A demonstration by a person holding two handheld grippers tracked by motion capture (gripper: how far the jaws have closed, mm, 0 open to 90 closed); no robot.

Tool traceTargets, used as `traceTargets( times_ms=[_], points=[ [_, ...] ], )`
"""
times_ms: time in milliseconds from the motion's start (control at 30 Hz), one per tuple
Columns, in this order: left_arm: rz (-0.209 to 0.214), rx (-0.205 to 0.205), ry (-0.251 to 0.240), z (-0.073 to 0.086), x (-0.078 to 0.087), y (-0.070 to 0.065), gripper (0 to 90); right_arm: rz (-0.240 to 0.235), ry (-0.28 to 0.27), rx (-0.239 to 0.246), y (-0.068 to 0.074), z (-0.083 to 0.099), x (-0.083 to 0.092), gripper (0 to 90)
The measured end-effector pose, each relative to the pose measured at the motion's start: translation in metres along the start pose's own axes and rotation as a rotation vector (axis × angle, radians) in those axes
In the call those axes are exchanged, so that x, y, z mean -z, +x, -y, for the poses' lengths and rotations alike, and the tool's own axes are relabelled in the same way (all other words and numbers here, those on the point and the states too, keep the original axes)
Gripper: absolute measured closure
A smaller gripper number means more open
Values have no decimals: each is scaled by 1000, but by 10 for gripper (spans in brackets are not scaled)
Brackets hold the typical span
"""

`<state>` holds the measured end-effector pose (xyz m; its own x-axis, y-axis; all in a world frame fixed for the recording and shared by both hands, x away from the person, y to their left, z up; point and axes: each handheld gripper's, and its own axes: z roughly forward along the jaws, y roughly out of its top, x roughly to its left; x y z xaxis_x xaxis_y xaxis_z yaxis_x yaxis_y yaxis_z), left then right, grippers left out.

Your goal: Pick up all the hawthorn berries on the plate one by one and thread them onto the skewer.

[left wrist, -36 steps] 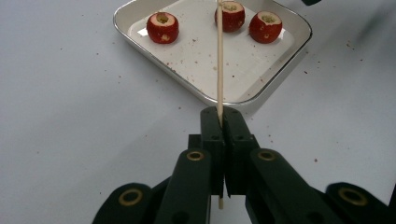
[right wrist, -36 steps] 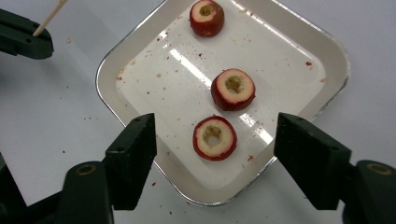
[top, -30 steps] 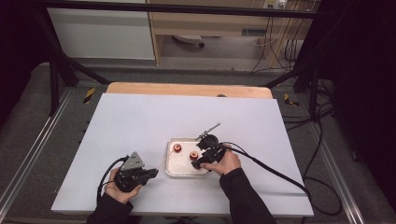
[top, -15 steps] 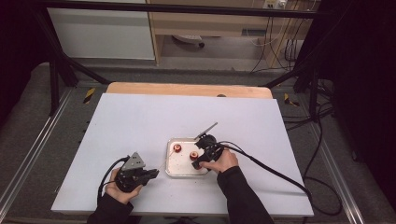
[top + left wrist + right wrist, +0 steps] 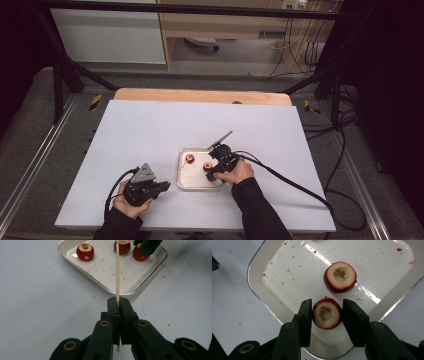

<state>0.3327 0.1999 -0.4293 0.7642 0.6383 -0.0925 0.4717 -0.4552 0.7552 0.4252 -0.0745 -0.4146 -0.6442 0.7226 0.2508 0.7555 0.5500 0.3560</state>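
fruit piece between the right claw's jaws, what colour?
Red skin, pale cream flesh around a cored hole: fruit piece. Clearest in the right gripper view.

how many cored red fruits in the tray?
3. One at the tray's left end, one behind the stick, one between the right gripper's jaws. None seem hidden.

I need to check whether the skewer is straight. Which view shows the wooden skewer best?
The left gripper view: the wooden skewer runs sharp from the clamped left gripper toward the tray. The high view shows a faint thin line.

High view looks down; both gripper views closely share the tray (image 5: 186, 184)
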Motion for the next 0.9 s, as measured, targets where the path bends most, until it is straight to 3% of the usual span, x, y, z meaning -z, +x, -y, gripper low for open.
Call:
traceTargets(
  times_ms=[333,533,733,767,833,900],
  points=[
    [-10,2,-20,0,1,-3,882,-23,-149,-19,5,5,32,614],
    [-19,7,-35,-1,2,-5,882,-54,-254,-25,5,11,42,615],
    [-30,22,-60,-2,3,-8,882,-75,-381,-41,1,19,46,615],
    [-30,25,-63,-2,3,-9,882,-94,-428,-56,-1,22,47,616],
    [-34,27,-71,-2,2,-10,882,-105,-449,-65,-2,23,48,616],
    [-37,36,-76,-3,2,-12,881,-131,-518,-84,-5,27,47,616]
  ],
)
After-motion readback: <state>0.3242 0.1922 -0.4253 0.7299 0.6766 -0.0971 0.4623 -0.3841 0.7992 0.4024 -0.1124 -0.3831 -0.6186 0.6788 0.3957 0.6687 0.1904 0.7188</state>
